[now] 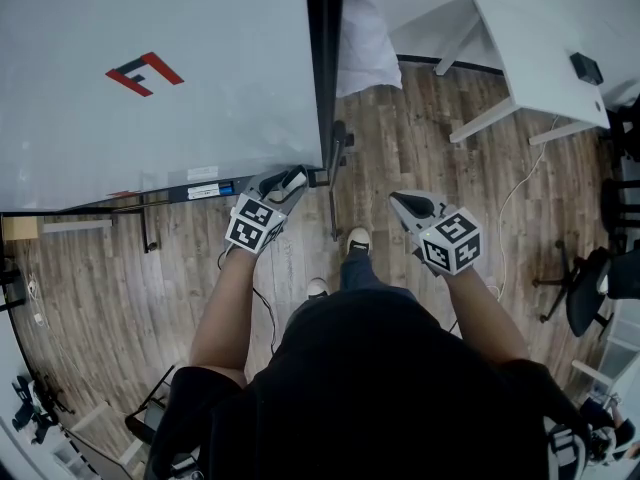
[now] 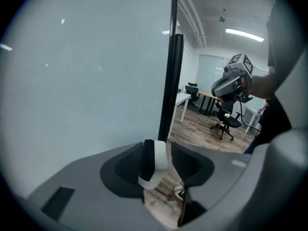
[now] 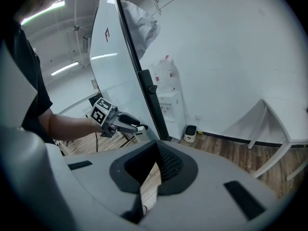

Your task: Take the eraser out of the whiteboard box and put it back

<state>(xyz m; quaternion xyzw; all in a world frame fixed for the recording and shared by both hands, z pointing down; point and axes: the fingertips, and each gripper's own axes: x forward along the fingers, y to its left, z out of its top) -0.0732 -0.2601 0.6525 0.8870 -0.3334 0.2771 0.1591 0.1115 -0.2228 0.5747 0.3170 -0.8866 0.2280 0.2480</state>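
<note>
The left gripper (image 2: 161, 150) has its jaws spread wide. The eraser (image 2: 155, 165), black on one face and white on the other, stands on edge between them. It leans on the pad at the view's left and is clear of the opposite pad, so no grip is applied. The jaw tips point at the lower corner of the whiteboard (image 2: 86, 81), beside its black post (image 2: 172, 81). The whiteboard box cannot be made out.

The right gripper (image 3: 156, 150) has its jaws drawn together at the tips and holds nothing. It hangs over the wood floor (image 1: 400, 158), well apart from the left gripper. A white table (image 1: 530, 48) stands beyond.
</note>
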